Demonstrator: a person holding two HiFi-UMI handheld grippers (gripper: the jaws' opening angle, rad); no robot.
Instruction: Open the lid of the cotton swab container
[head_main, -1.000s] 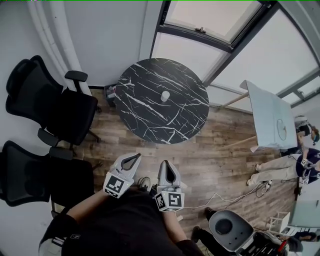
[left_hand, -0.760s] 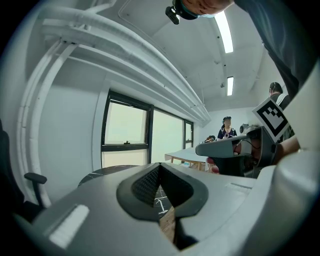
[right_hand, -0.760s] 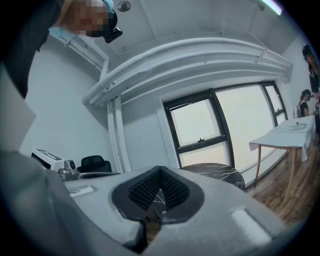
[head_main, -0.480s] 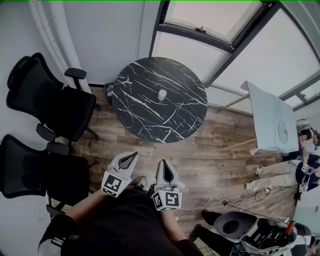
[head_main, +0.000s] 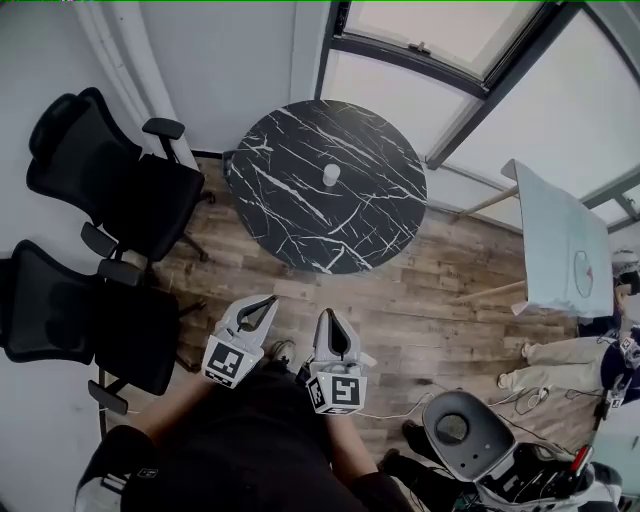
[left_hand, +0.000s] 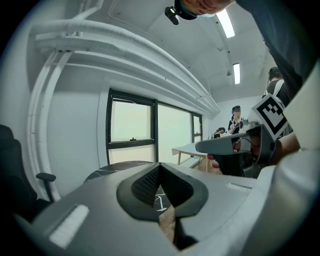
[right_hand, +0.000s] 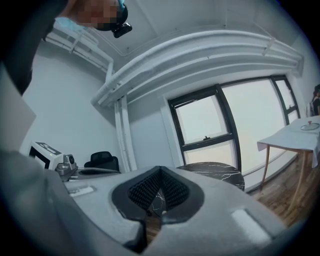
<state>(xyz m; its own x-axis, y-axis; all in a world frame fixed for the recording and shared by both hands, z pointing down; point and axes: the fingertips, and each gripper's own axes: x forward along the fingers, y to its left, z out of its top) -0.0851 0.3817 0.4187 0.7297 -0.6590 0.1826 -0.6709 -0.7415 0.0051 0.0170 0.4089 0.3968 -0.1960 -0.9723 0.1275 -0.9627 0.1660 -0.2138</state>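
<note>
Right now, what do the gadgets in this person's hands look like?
The left gripper and right gripper are pale grey wedge-shaped shells, each with dark ribbed pads inside and a white cube printed with black square markers. The person wears a black top.

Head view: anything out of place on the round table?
Nothing stands out. The small white container stands upright near the middle of the black marble table, alone, with nothing spilled around it.
</note>
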